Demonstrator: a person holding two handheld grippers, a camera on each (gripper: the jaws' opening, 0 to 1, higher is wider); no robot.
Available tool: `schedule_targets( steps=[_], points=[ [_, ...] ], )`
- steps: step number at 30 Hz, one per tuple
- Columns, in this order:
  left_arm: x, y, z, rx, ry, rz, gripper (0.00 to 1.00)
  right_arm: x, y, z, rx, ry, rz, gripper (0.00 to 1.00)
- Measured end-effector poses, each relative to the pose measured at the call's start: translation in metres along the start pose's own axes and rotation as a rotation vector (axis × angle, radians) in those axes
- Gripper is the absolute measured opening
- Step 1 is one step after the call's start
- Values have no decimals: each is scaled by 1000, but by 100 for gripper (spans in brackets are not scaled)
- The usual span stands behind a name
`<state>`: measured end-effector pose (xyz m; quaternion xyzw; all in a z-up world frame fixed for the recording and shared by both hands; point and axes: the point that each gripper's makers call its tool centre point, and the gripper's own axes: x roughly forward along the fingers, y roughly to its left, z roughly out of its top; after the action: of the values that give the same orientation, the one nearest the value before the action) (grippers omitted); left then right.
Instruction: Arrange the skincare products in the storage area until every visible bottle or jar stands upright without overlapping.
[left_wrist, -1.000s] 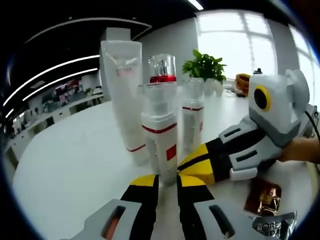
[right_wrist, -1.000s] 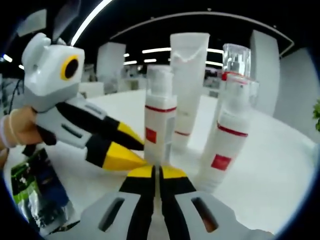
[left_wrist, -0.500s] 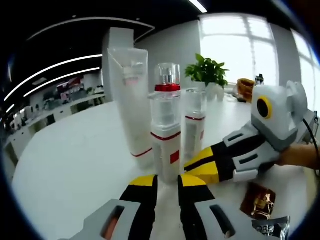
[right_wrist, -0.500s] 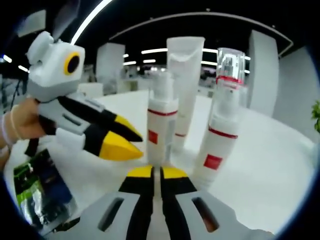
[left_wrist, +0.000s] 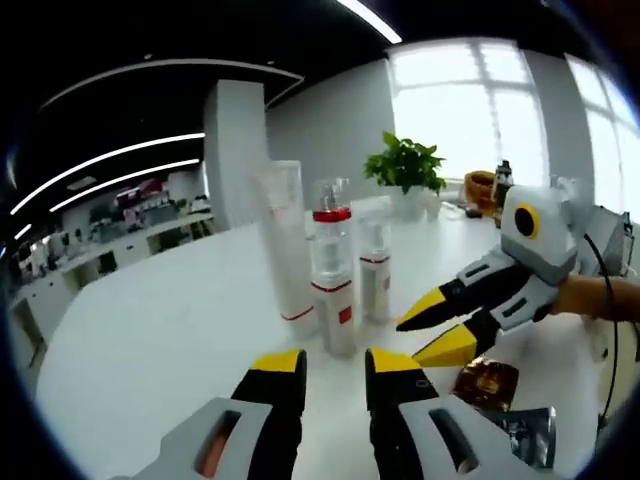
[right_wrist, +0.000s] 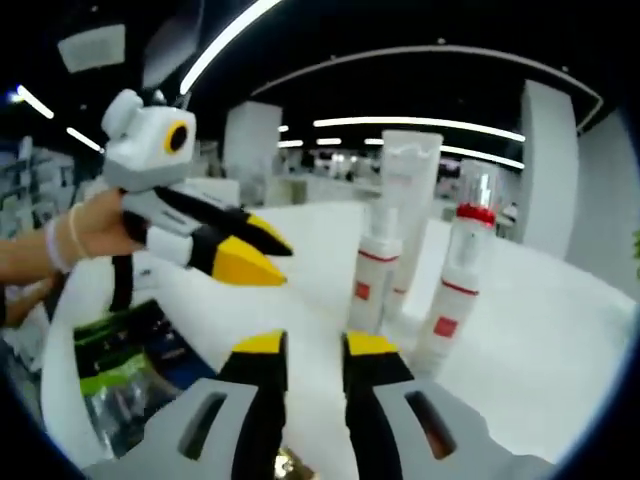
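Four white skincare containers stand upright in a tight group on the white table (left_wrist: 150, 340). They are a tall tube (left_wrist: 283, 245), a red-capped clear-top bottle (left_wrist: 330, 213), a pump bottle (left_wrist: 336, 305) in front of it and a second pump bottle (left_wrist: 375, 275). My left gripper (left_wrist: 335, 365) is open and empty, a short way back from them. My right gripper (left_wrist: 412, 342) comes in from the right, open. In the right gripper view I see the tube (right_wrist: 408, 200), a pump bottle (right_wrist: 370, 275), the red-capped bottle (right_wrist: 474, 212), my right gripper (right_wrist: 313, 350) open, and my left gripper (right_wrist: 285, 262) open.
A brown sachet (left_wrist: 485, 380) and a silver packet (left_wrist: 525, 440) lie flat on the table near my right gripper. A green and black packet (right_wrist: 130, 360) lies at the left. A potted plant (left_wrist: 405, 160) stands at the far edge. A hand (right_wrist: 95, 225) holds the left gripper.
Both grippers have drawn back from the bottles, which now look smaller and farther. The right jaws went from shut to open. The left jaws spread a little wider.
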<state>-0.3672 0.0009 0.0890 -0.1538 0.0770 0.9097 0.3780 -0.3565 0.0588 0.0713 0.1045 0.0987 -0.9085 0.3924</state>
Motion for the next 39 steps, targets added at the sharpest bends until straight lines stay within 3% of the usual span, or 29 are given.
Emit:
schedule_targets(
  steps=[6, 9, 15, 22, 25, 26, 33, 39],
  points=[
    [-36, 1, -4, -34, -37, -6, 26, 4, 10, 1, 49, -3, 62, 23],
    [-52, 2, -6, 0, -53, 13, 27, 6, 21, 1, 86, 1, 127, 28],
    [-78, 2, -9, -8, -118, 35, 32, 6, 26, 8, 128, -32, 163, 29],
    [-104, -10, -19, -41, -164, 33, 37, -2, 37, 10, 58, -56, 171, 39],
    [-112, -17, -30, -41, -152, 37, 37, -5, 38, 6, 15, -24, 169, 45],
    [-115, -19, -39, -49, -118, 39, 37, -9, 44, 2, 5, -2, 164, 47],
    [-126, -36, -70, -12, -51, 35, 27, -17, 51, -4, 5, 29, 186, 57],
    [-130, -53, -88, 1, -5, -7, 27, -17, 58, -18, -3, 85, 222, 77]
  ],
)
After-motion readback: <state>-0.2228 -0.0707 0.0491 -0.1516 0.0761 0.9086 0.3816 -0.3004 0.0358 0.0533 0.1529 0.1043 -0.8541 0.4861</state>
